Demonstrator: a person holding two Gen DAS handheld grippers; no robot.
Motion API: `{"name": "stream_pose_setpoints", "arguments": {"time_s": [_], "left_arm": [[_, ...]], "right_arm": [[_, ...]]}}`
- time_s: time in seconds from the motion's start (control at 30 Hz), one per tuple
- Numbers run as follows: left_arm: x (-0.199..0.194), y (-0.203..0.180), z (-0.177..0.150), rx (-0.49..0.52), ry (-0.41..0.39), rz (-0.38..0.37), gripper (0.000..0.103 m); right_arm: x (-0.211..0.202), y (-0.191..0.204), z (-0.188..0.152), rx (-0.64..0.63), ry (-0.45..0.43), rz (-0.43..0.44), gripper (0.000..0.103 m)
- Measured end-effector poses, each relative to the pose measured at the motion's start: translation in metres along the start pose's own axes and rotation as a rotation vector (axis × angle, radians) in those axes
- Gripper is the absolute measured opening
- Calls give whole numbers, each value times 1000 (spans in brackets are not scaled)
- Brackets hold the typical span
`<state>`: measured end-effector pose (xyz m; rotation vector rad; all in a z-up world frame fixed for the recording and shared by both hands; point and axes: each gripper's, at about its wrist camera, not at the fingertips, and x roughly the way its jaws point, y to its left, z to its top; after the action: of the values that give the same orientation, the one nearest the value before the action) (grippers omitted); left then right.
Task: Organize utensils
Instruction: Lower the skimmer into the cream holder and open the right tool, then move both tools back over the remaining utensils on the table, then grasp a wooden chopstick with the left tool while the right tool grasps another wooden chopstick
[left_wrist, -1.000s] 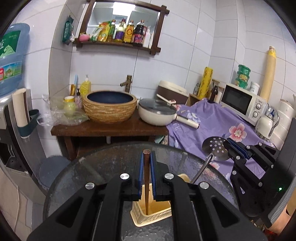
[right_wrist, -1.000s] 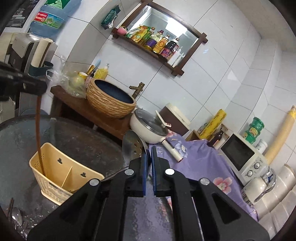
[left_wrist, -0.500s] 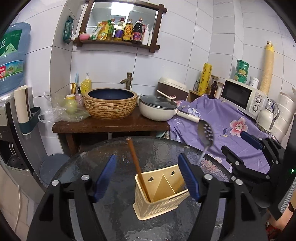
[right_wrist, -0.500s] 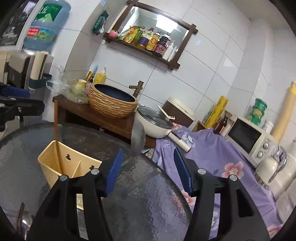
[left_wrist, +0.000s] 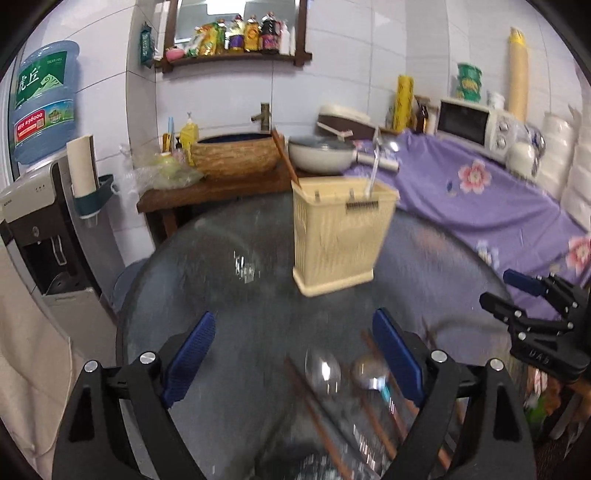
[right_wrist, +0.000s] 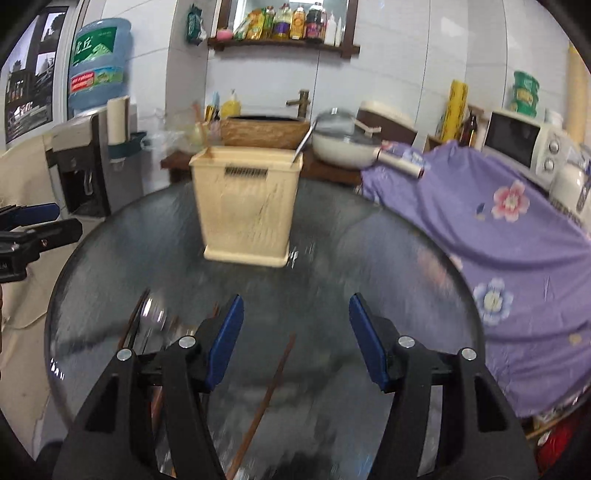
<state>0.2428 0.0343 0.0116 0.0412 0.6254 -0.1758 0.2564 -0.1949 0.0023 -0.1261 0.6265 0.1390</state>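
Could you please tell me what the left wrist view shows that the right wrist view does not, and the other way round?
Only the left wrist view shows the open left gripper from behind, with two spoons lying between its fingers.

Only the right wrist view shows the open right gripper from behind, over a lone chopstick.

Both show the cream utensil holder on the glass table, with a chopstick and a metal-handled utensil standing in it.
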Motion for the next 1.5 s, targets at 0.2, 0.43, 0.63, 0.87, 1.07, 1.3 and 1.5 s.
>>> {"name": "stream_pose_setpoints", "arguments": {"time_s": [0.2,0.43,0.63,0.87,1.07,1.3,1.5], "left_arm": [[-16,-12,-66,35,105,-11,77],[-32,-21,-115,20,174,-24,67],[-35,-36,-139,54,221,-56,60],[-32,-48,-154,61,252,-90,59],[-26,-54,-155,60,258,-98,54],[-20,-59,-160,56,275,-91,49],[-18,-60,-162,64,259,-54,46]], "right_arm": [[-26,18,-70,35,106,57,60],[-43,33,-118,56,199,97,55],[-50,40,-134,22,251,114,50],[-46,42,-148,37,292,118,42],[-44,40,-150,41,292,108,38],[-43,40,-150,46,276,91,38],[-41,41,-149,58,264,75,38]]}}
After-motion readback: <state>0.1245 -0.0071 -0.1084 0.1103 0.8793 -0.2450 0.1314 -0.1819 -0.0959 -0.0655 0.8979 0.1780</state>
